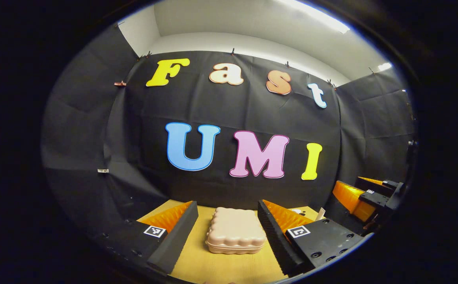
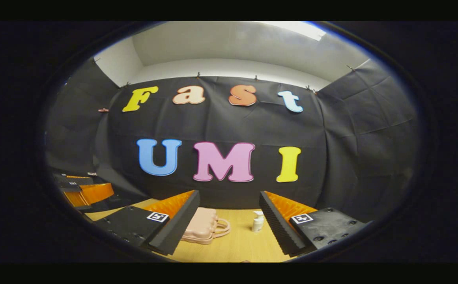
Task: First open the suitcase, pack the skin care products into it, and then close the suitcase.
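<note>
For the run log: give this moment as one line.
stage: before opening | suitcase: shut, on table | bottle: upright, right of suitcase | left gripper: open, untouching | right gripper: open, untouching
</note>
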{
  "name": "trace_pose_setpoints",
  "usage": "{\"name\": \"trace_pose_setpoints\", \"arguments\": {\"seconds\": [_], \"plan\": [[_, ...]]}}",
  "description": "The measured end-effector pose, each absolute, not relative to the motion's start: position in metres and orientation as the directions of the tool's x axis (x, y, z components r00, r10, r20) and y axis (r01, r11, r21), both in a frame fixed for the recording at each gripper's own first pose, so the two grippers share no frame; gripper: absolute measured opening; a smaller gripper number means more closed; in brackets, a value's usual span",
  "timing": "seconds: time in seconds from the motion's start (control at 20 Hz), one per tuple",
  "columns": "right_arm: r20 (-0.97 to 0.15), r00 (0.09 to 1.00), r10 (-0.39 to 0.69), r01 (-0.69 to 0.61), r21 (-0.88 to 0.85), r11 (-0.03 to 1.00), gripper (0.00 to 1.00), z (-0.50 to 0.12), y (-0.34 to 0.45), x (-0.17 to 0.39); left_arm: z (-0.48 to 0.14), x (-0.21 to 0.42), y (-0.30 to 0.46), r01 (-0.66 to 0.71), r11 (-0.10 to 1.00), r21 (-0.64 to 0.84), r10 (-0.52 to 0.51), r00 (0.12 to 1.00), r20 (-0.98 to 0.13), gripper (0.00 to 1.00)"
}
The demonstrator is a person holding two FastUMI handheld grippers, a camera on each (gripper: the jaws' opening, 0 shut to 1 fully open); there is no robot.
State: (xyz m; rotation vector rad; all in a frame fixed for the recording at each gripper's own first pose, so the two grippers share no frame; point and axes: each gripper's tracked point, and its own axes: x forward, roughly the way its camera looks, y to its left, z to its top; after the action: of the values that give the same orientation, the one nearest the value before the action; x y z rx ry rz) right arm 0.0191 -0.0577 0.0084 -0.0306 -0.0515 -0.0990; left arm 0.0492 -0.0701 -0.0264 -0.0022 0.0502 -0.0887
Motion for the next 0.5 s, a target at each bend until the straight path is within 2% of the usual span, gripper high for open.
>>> {"name": "trace_pose_setpoints", "arguments": {"seconds": [0.3, 0.5], "plan": [[0.049, 0.986, -0.157, 0.16, -0.042, 0.986, 0.96, 0.0, -0.109, 0.036, -0.046, 0.091, -0.114, 0.152, 0.988, 0.012, -0.151, 0.986, -0.075, 0.96], [0.024, 0.982, -0.187, 0.188, -0.035, 0.982, 0.98, -0.014, -0.136, 0.051, -0.072, 0.123, -0.138, 0.182, 0.983, -0.001, -0.18, 0.973, -0.146, 0.96]]}}
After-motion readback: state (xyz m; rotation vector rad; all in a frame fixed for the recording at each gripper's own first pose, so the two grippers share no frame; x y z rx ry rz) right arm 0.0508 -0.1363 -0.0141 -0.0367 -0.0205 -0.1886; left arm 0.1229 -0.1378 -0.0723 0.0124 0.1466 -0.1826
